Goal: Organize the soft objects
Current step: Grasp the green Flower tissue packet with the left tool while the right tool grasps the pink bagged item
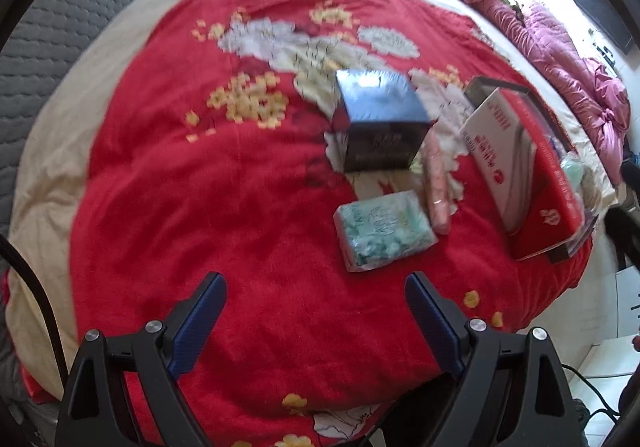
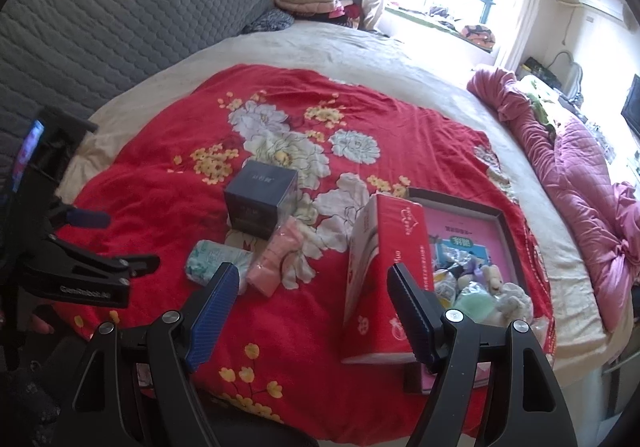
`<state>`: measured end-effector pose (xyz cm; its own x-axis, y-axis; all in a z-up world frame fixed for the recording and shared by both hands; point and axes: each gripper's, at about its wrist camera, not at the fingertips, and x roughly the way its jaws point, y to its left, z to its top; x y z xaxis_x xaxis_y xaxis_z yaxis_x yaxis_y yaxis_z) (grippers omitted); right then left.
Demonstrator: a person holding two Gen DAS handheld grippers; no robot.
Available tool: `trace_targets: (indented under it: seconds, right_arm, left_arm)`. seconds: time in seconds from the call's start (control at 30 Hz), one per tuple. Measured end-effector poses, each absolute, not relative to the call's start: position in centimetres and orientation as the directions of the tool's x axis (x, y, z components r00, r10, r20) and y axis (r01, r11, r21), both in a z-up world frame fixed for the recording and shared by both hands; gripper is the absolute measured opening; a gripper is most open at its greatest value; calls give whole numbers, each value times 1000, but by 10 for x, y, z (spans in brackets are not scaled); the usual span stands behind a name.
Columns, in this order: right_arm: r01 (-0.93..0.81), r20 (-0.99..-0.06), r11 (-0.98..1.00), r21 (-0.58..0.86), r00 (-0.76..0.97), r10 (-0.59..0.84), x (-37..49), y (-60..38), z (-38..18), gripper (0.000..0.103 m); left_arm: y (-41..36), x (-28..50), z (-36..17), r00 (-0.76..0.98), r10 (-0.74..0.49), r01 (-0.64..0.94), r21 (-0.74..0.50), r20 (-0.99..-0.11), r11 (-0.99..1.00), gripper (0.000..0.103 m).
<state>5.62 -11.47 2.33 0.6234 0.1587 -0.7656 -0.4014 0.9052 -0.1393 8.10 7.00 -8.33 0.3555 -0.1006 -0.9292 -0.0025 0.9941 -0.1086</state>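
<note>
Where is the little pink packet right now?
The pink packet lies on the red flowered blanket, mid-frame in both wrist views, just in front of the dark blue box, between the green tissue pack and the red box.

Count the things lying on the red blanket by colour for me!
Dark blue box: 1
Red box: 1
Green-white packet: 1
Pink packet: 1
Dark-rimmed tray of small soft bits: 1
Total: 5
</note>
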Motion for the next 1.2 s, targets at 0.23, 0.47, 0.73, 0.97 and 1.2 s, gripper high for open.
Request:
trace_targets:
  seconds: [0.23,0.47,0.73,0.97,1.2]
  right_arm:
    - [-425,-792,894,-144,591,153,76,-102,6,77]
    - [-436,-801,889,-142,578,155,94,-97,-2,77]
    - [-436,-819,888,-144,557,141,114,-99,-14,77]
    - [-439,-838,881,-173,535,102,127,-96,-28,77]
    - [-446,-861,874,-194,504,66,138,-91,-43,77]
  left_arm:
    - [66,104,-118,301,-145,32,-142,-942,989,91]
    - [36,120,-119,321,-166,356,-43,-932,933,91]
    - [17,139,-137,253,-238,542,-66,-938,838,91]
    - [-2,145,-157,209,-236,635,-52,-949,771,91]
    - [7,154,-157,186,-346,617,-165,-920,770,81]
